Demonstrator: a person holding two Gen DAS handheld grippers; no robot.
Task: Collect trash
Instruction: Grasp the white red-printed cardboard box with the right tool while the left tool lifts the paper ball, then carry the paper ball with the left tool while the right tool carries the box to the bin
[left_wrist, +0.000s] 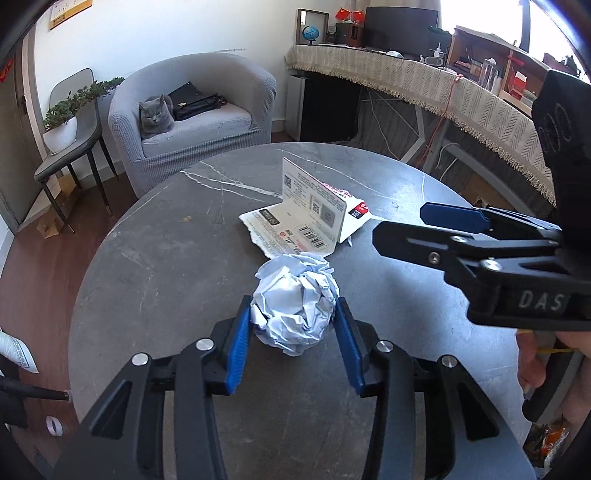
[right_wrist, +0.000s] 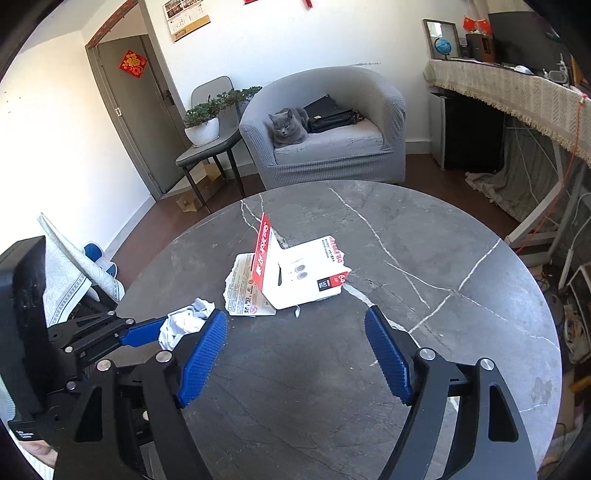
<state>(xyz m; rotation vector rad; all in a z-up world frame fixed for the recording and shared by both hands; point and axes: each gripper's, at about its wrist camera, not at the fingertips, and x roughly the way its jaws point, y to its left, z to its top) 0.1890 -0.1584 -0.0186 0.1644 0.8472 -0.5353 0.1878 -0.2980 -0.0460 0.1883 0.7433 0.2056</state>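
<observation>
Crumpled paper ball (left_wrist: 295, 306) on grey marble table (left_wrist: 147, 277), pinched between left gripper (left_wrist: 293, 321) pads | right gripper (right_wrist: 295, 354) spread wide, empty, facing torn card packaging (right_wrist: 295, 277) | advice: squeeze centrally, lift straight.

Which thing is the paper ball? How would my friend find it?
Look at the round grey table. Near its front edge, between the left tool's blue fingers, sits the paper ball. It is crumpled, round and pale blue-white, unlike the flat, printed torn card packet just behind it.
</observation>
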